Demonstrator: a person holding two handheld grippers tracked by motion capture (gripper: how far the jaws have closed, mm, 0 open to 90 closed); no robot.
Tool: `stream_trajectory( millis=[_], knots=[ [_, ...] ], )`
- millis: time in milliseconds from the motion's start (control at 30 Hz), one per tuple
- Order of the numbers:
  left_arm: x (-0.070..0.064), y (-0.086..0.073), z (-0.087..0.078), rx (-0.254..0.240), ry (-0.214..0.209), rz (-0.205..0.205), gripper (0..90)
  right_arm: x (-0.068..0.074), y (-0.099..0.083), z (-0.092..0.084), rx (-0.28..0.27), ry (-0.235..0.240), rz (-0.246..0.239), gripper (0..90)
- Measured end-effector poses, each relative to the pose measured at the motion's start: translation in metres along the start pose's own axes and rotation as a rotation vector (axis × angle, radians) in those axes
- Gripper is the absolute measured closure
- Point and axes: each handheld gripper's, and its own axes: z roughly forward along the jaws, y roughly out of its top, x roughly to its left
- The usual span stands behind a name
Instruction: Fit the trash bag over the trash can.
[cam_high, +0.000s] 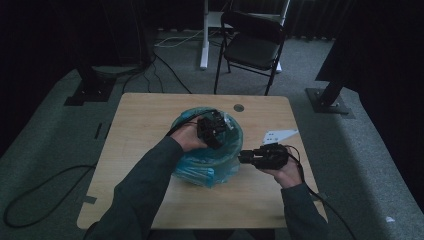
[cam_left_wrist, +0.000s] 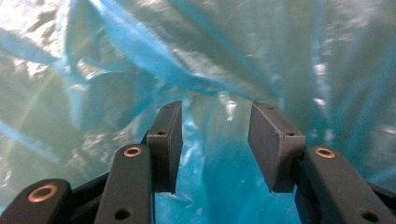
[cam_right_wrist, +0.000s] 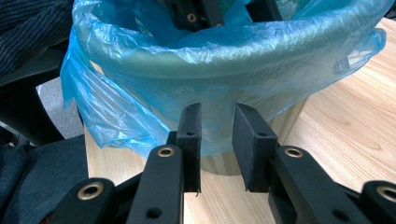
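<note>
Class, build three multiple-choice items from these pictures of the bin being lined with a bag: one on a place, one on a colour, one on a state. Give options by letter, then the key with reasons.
1. Where is the left gripper?
A. Down inside the mouth of the bin
B. On the floor by the chair
C. At the table's near left corner

2. What colour is the bag over the bin's rim?
A. Black
B. Translucent blue
C. Red

3. How do the left gripper's jaws stand?
A. Clamped on a spoon
B. Shut tight with no gap
C. Apart, with nothing pressed between the pads

Key:
1 A, the high view shows it reaching into the lined bin on the table.
2 B, the film is blue in each view.
3 C, the left gripper view shows a wide gap, with film beyond.
</note>
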Motion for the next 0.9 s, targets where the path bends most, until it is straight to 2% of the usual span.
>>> stream_trajectory(
  millis=[167,300,433,533,600,733,800,833,867,900],
  knots=[
    [0.002,-0.001,-0.007,-0.054,-0.002,-0.008,54.6,0.0,0.0,0.0,0.0,-0.002,0.001,72.2],
    [0.002,-0.007,-0.02,-0.136,0.013,-0.028,54.4,0.0,-0.001,-0.002,-0.008,-0.002,0.003,71.5],
    [0.004,-0.019,-0.04,-0.238,0.056,-0.07,54.0,-0.002,-0.002,-0.006,-0.014,-0.003,0.009,70.1],
    [0.009,-0.033,-0.057,-0.338,0.073,-0.121,53.6,-0.002,-0.002,-0.007,-0.017,-0.004,0.012,69.4],
    [0.012,-0.044,-0.068,-0.408,0.065,-0.169,52.3,-0.002,-0.002,-0.007,-0.018,-0.004,0.011,68.5],
    [0.015,-0.07,-0.087,-0.538,0.104,-0.246,52.4,-0.002,-0.003,-0.007,-0.017,-0.003,0.013,67.8],
    [0.016,-0.084,-0.095,-0.575,0.132,-0.282,52.6,-0.002,-0.004,-0.008,-0.017,-0.005,0.016,67.2],
    [0.016,-0.084,-0.095,-0.575,0.132,-0.282,52.5,-0.002,-0.004,-0.008,-0.017,-0.005,0.016,67.2],
    [0.017,-0.097,-0.101,-0.612,0.164,-0.32,52.4,-0.002,-0.004,-0.009,-0.021,-0.009,0.019,66.5],
    [0.017,-0.103,-0.102,-0.625,0.183,-0.339,52.3,-0.002,-0.004,-0.01,-0.021,-0.009,0.019,66.0]
  ],
)
